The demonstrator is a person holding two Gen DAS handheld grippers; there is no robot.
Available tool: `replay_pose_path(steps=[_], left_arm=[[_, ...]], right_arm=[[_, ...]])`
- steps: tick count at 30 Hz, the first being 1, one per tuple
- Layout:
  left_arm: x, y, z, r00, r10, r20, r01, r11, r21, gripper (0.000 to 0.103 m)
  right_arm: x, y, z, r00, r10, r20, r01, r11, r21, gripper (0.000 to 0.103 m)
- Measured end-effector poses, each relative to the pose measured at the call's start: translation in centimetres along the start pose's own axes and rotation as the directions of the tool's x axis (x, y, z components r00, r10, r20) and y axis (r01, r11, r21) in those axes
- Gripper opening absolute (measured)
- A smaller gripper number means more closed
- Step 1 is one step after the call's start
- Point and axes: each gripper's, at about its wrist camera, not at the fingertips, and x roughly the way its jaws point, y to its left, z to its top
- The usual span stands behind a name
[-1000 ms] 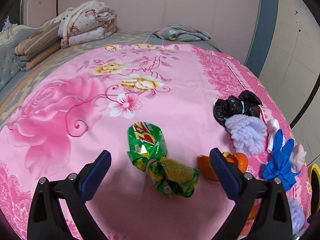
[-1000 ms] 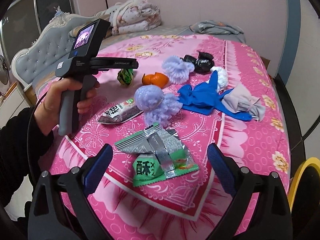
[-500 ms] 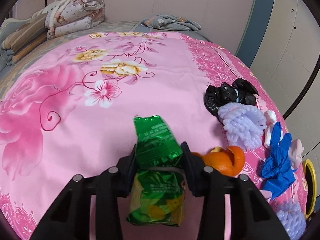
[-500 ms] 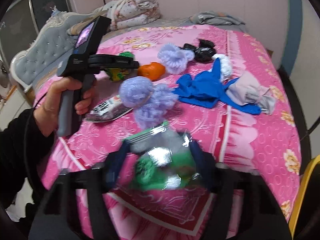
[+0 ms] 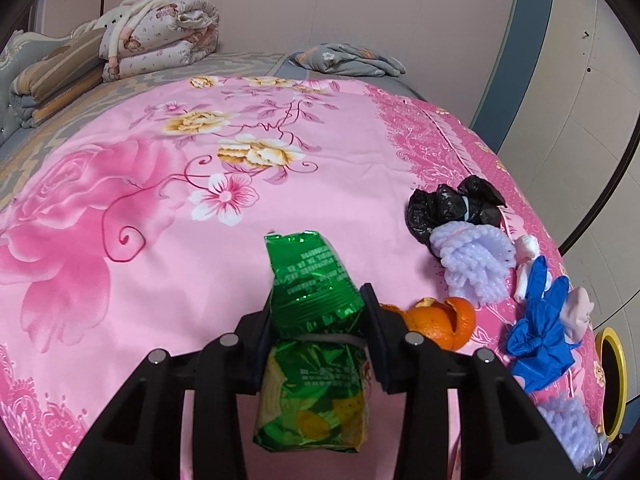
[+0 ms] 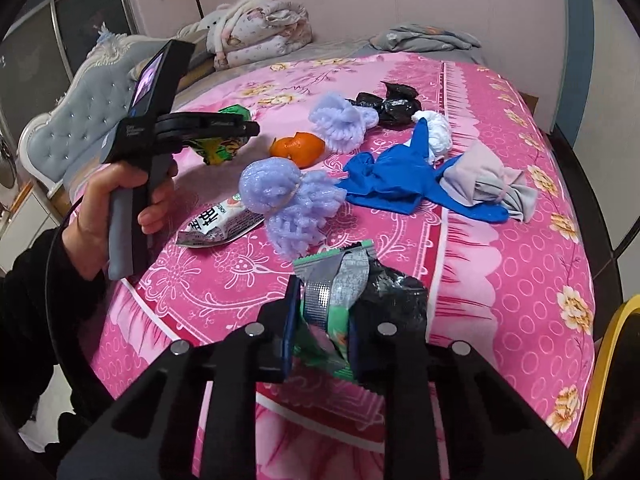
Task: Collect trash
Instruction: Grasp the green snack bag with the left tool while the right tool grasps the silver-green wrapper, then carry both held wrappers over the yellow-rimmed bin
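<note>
My left gripper [image 5: 318,340] is shut on a green snack bag [image 5: 312,304] and holds it above the pink bed cover; it also shows in the right wrist view [image 6: 224,132], held by a hand. My right gripper [image 6: 322,332] is shut on a green and silver wrapper [image 6: 332,292], lifted off the cover near the bed's front edge. Left on the cover are an orange peel [image 6: 298,148], two purple foam nets [image 6: 292,200], a white snack packet [image 6: 220,224], a black bag [image 6: 394,106], a blue glove [image 6: 396,178] and a grey cloth bundle [image 6: 486,180].
Folded quilts [image 5: 156,44] and a grey pillow [image 5: 346,58] lie at the bed's far end. A padded headboard [image 6: 76,116] stands on the left. A yellow-rimmed bin [image 5: 612,376] stands beside the bed on the right, also at the right edge of the right wrist view [image 6: 608,380].
Both grippers went from open to shut. The left one closed on the green snack bag and raised it. The right one closed on the green and silver wrapper and lifted it.
</note>
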Motion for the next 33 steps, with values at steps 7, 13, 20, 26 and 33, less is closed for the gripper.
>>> replay_pose_path(steps=[7, 13, 20, 26, 33], left_arm=[[-2.2, 0.2, 0.3, 0.999, 0.013, 0.033, -0.013, 1.0, -0.005, 0.037], [-4.5, -0.3, 0.5, 0.997, 0.011, 0.073, -0.012, 1.0, 0.007, 0.037], [-7.6, -2.2, 0.7, 0.993, -0.017, 0.116, 0.013, 0.999, 0.031, 0.037], [-10.6, -4.8, 1.2, 0.985, -0.056, 0.165, 0.046, 0.997, 0.068, 0.037], [-14.0, -9.2, 2.2, 0.971, -0.11, 0.213, 0.083, 0.988, 0.129, 0.037]], right_arm=[[-1.9, -0.1, -0.4, 1.0, 0.006, 0.023, -0.007, 0.999, 0.035, 0.018], [-4.8, 0.1, -0.4, 0.997, 0.003, 0.076, -0.006, 0.999, 0.042, 0.018], [-8.6, -0.3, -0.2, 0.99, -0.011, 0.138, 0.001, 0.997, 0.072, 0.018], [-13.1, -1.9, 0.8, 0.972, -0.054, 0.23, 0.027, 0.993, 0.116, 0.018], [-18.6, -4.5, 2.0, 0.935, -0.13, 0.328, 0.071, 0.98, 0.187, 0.018]])
